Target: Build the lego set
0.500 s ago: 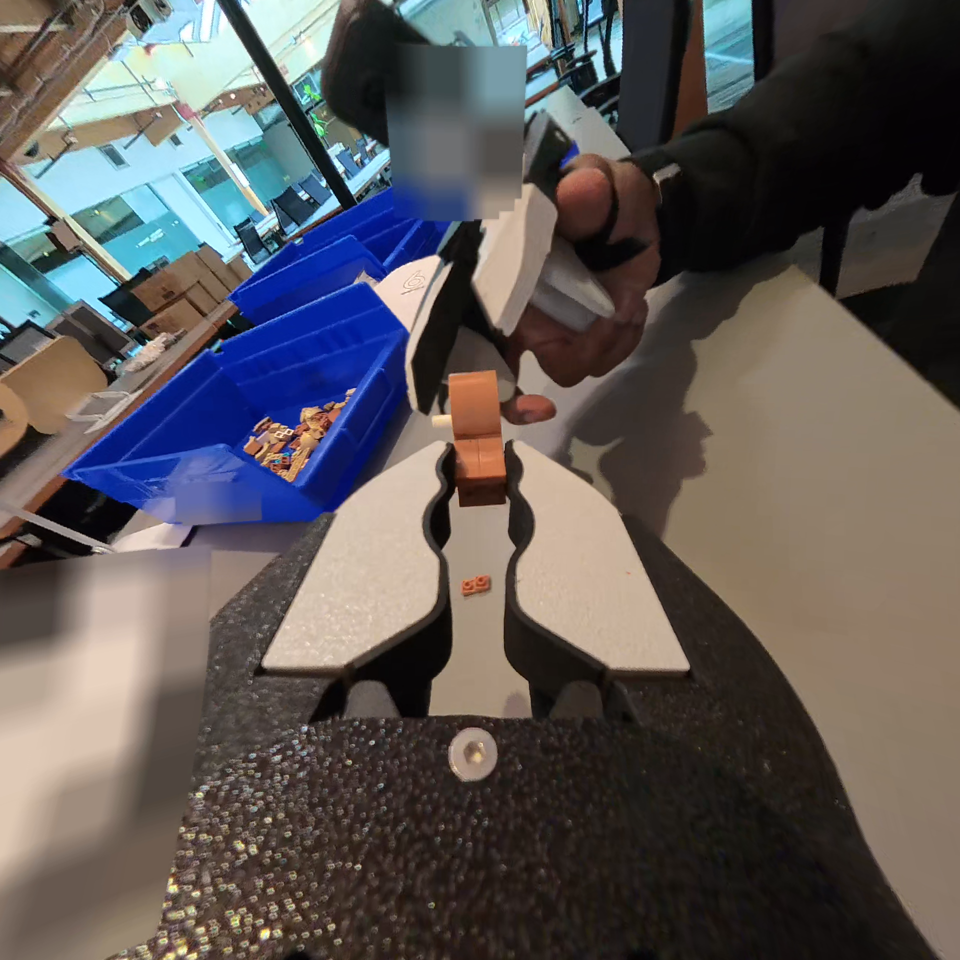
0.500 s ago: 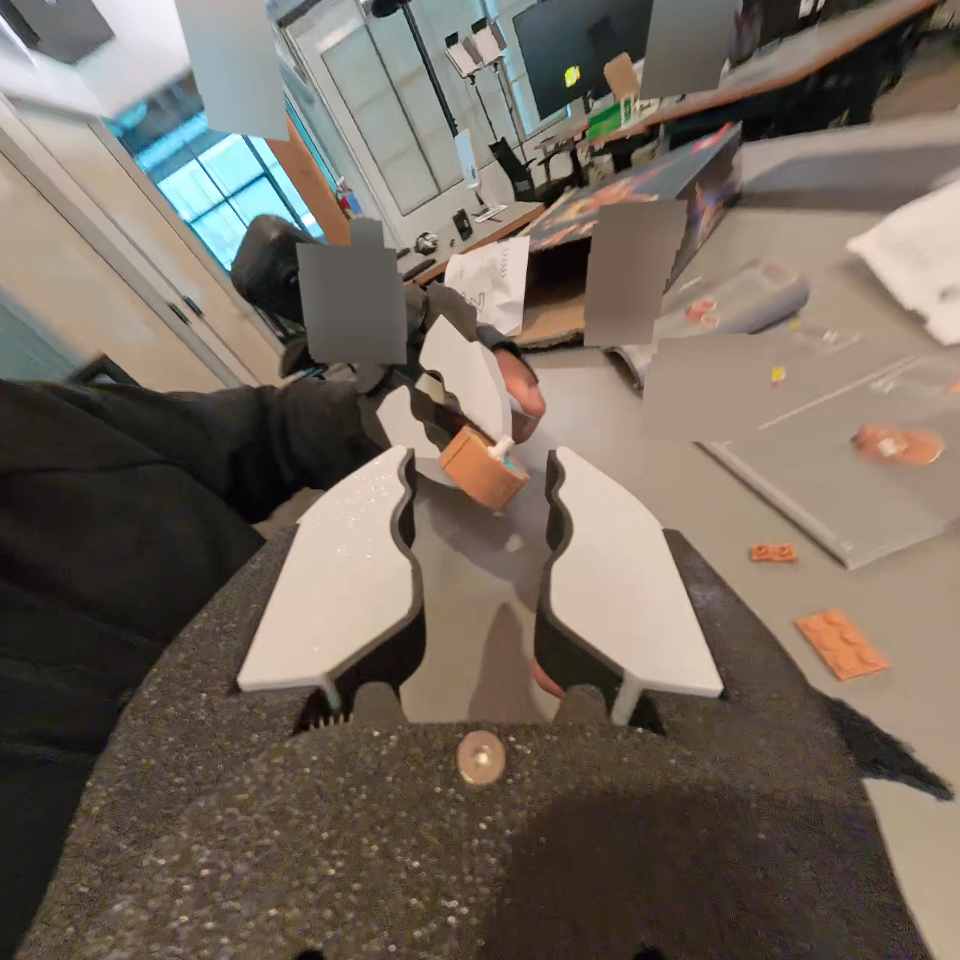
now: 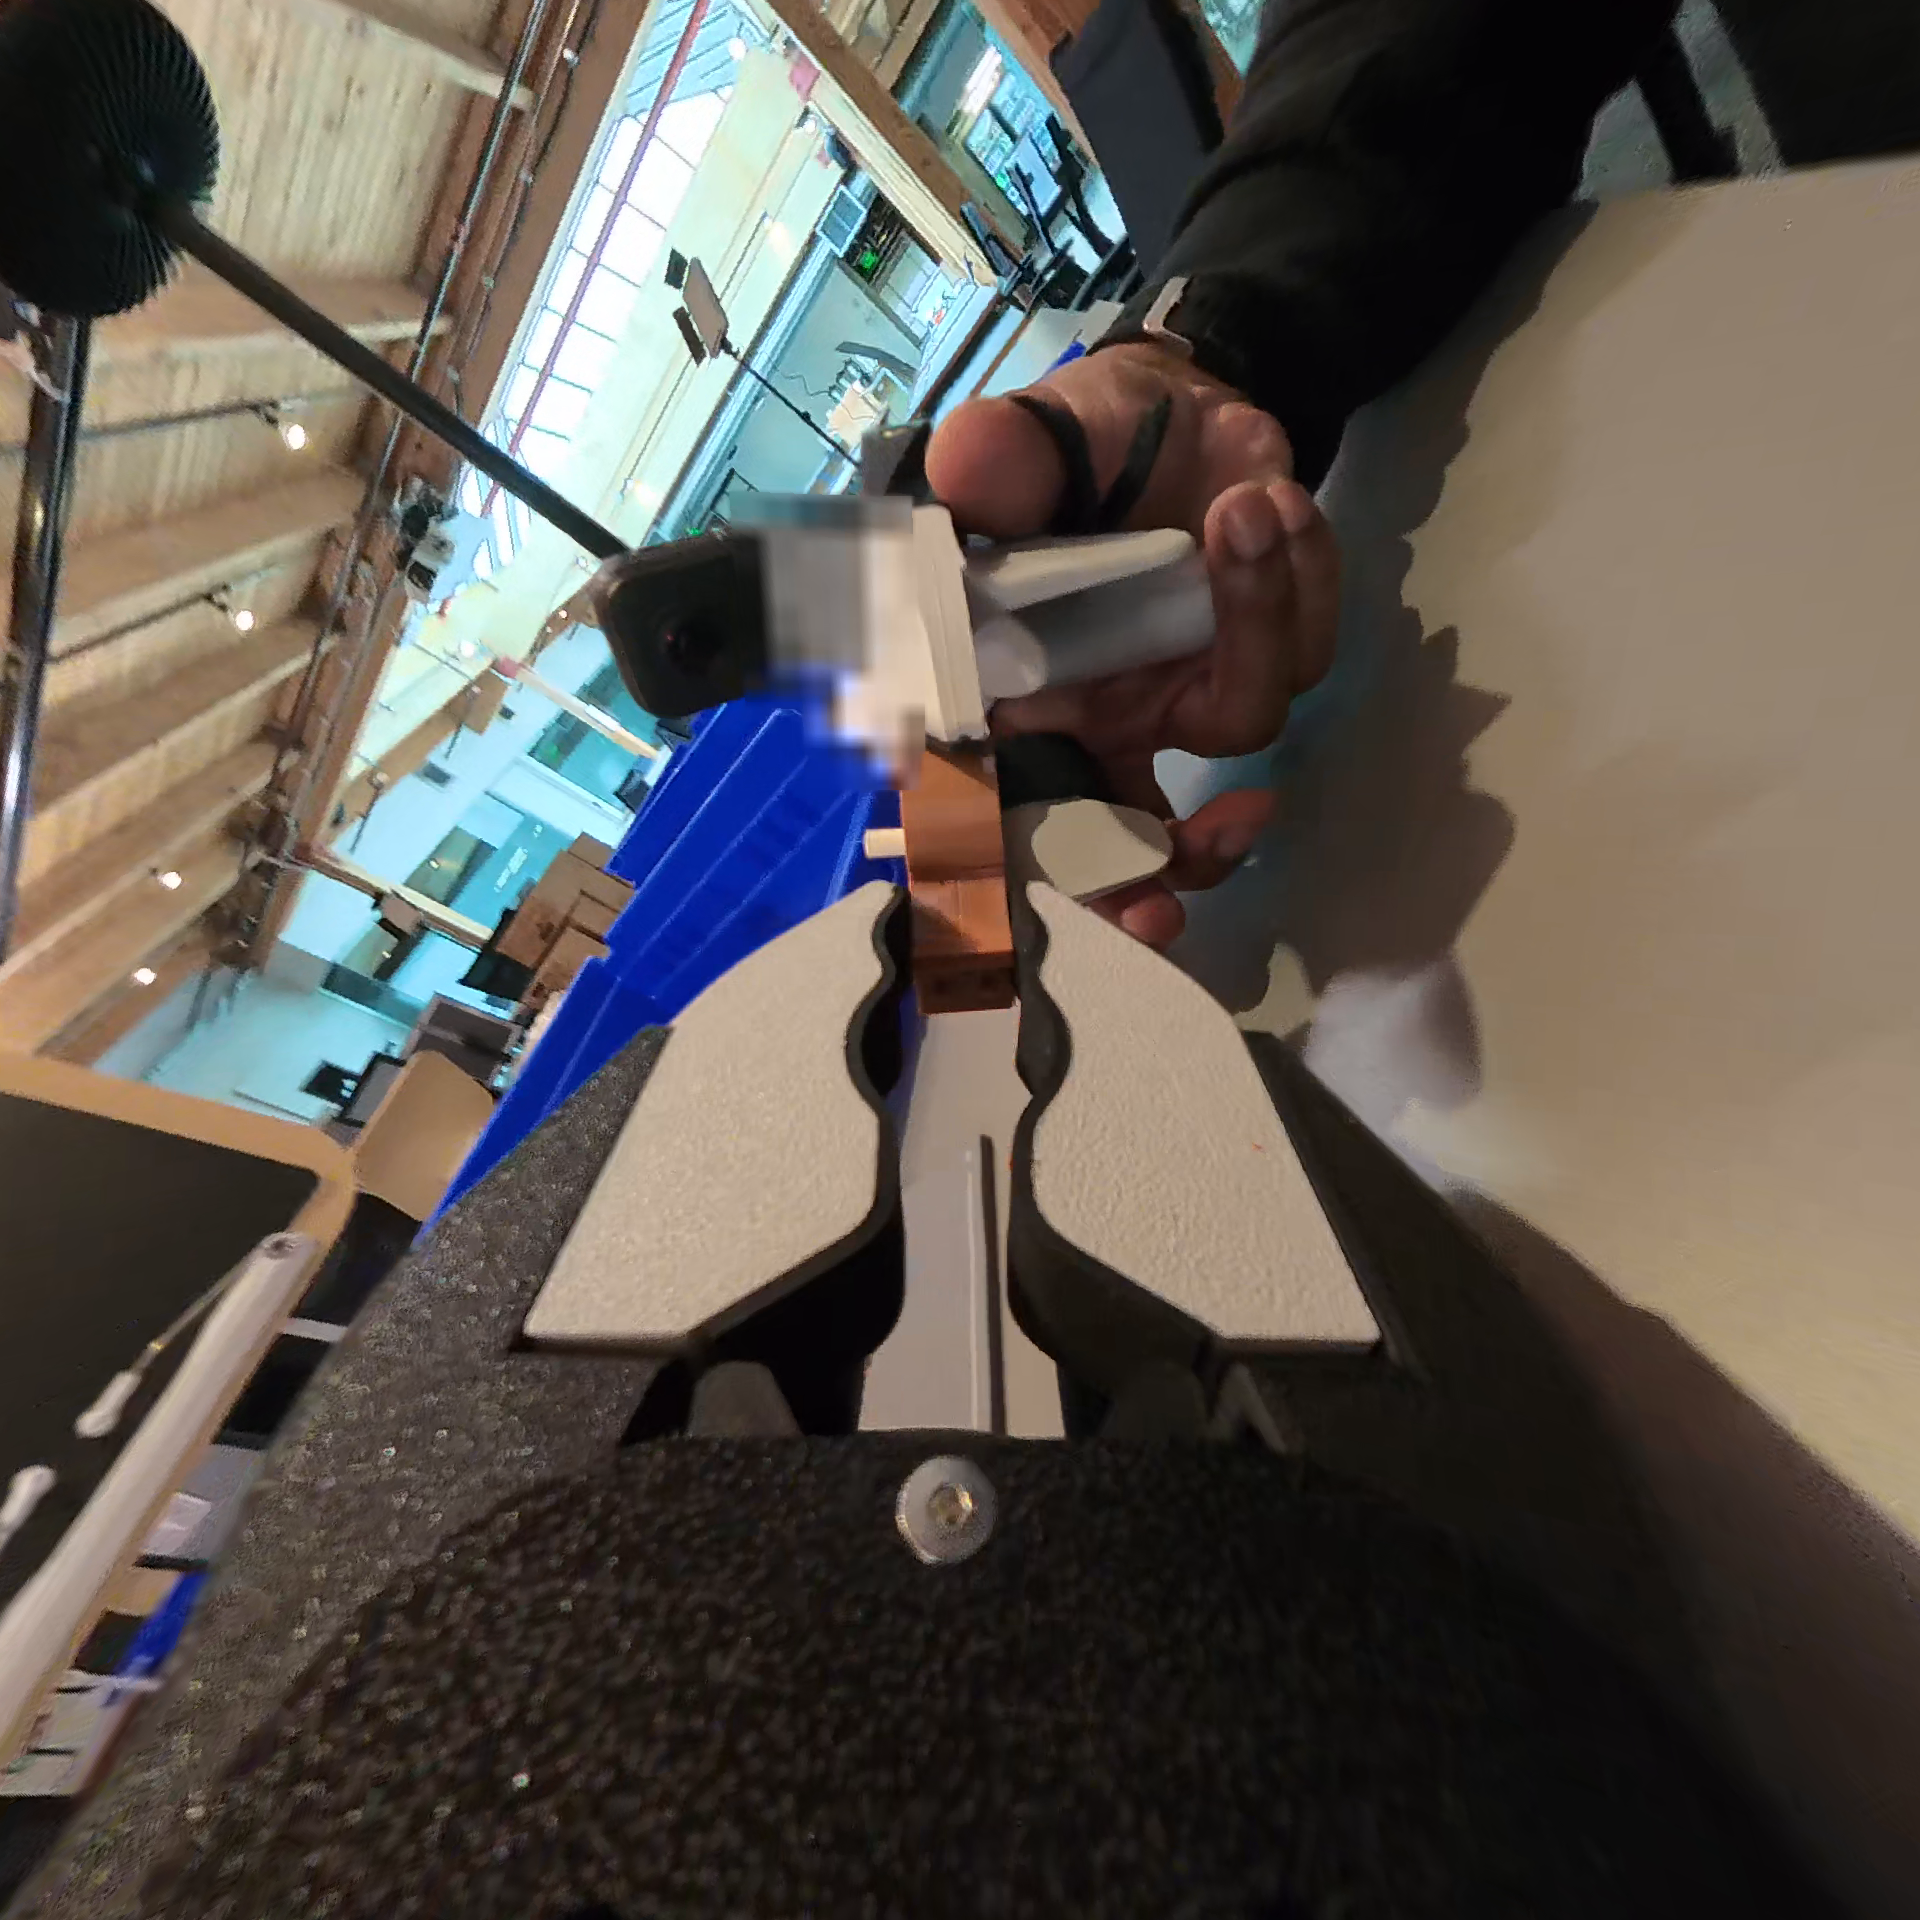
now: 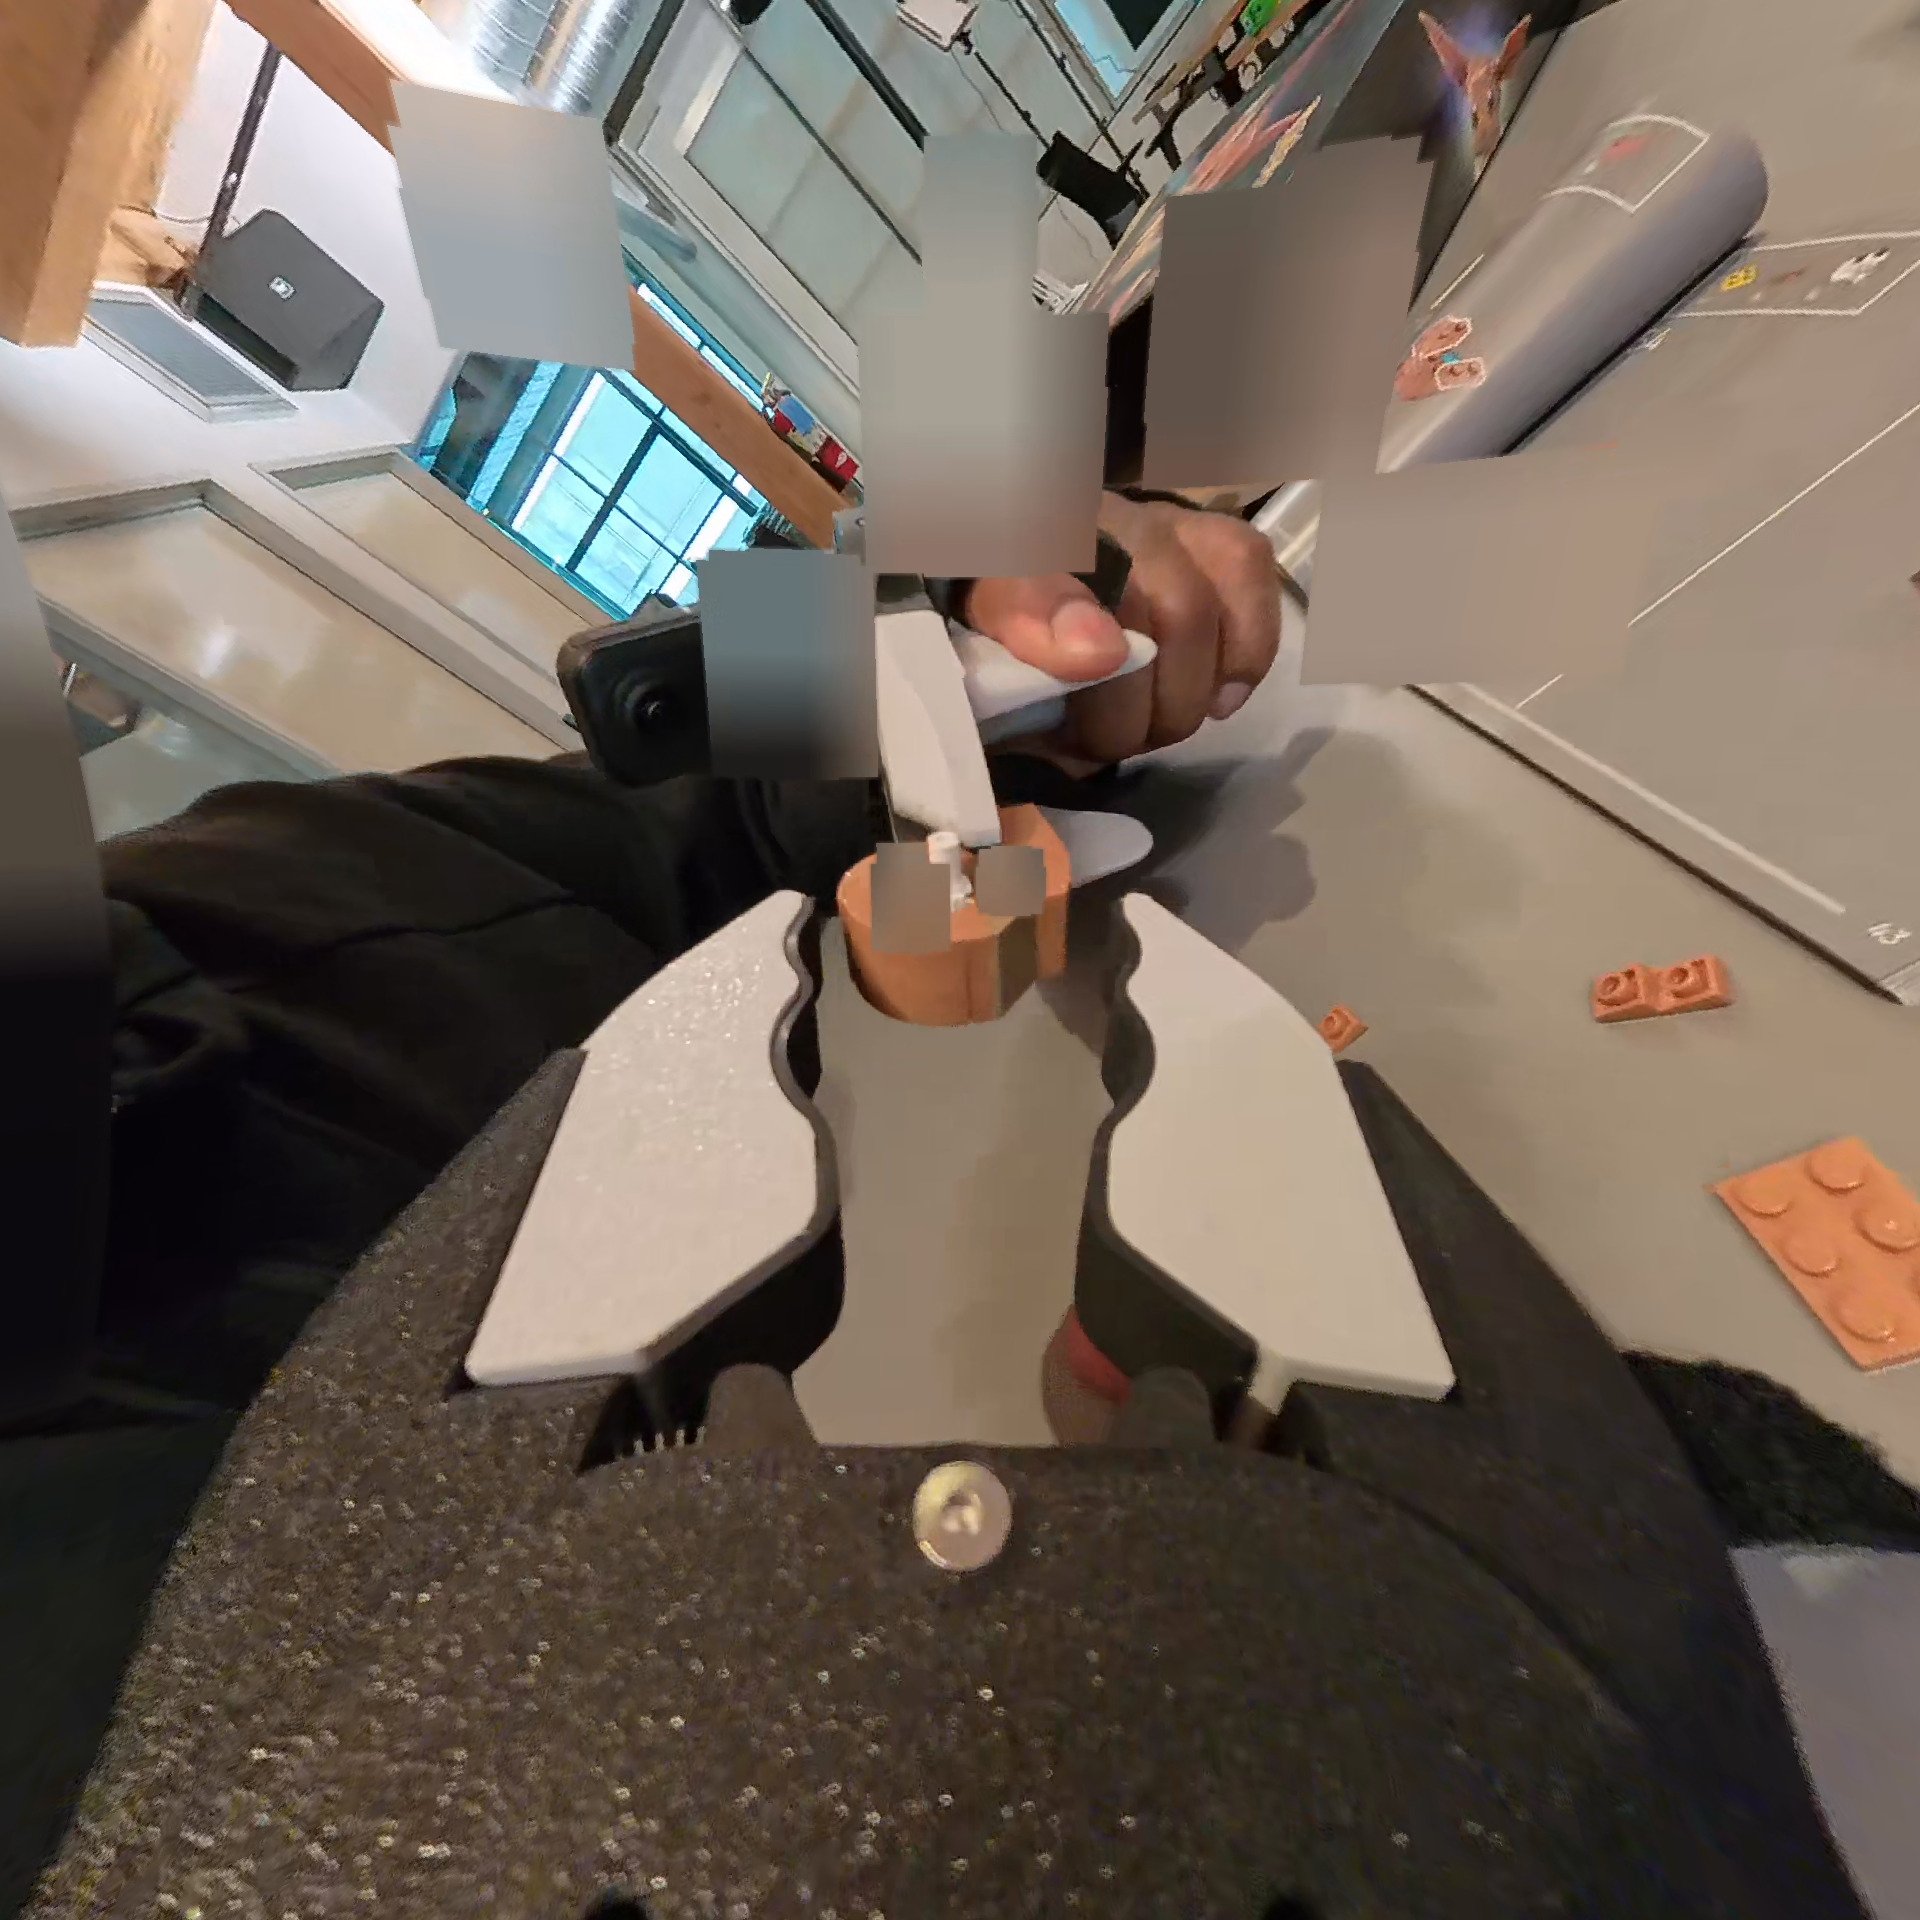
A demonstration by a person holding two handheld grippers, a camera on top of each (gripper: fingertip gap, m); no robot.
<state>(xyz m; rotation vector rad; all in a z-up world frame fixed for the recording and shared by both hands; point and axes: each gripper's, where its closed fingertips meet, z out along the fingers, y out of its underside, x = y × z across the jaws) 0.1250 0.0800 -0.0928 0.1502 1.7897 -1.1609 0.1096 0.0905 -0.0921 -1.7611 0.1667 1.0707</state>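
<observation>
My left gripper (image 3: 966, 914) is shut on an orange brick assembly (image 3: 961, 935) and holds it above the grey table (image 3: 1662, 623). A small white peg (image 3: 883, 844) sticks out of the assembly's side. In the right wrist view the assembly (image 4: 935, 977) hangs between the tips of my right gripper (image 4: 966, 935), which is open, with a gap between each pad and the assembly. The left gripper (image 4: 1023, 831), held by a hand, grips the assembly from behind there. One finger (image 3: 1101, 852) of the right gripper shows beside the assembly in the left wrist view.
Blue bins (image 3: 748, 831) stand behind the grippers. Loose orange plates (image 4: 1662, 987) (image 4: 1829, 1247) and a small orange piece (image 4: 1340, 1029) lie on the table at the right. A grey printed sheet (image 4: 1662, 779) lies farther back. A dark sleeve (image 4: 416, 987) fills the left. My left and right fingertips are right by each other.
Both grippers have rolled, so both views are tilted. The right jaws have opened wider and closed in around the assembly. The left gripper has kept its hold on the assembly.
</observation>
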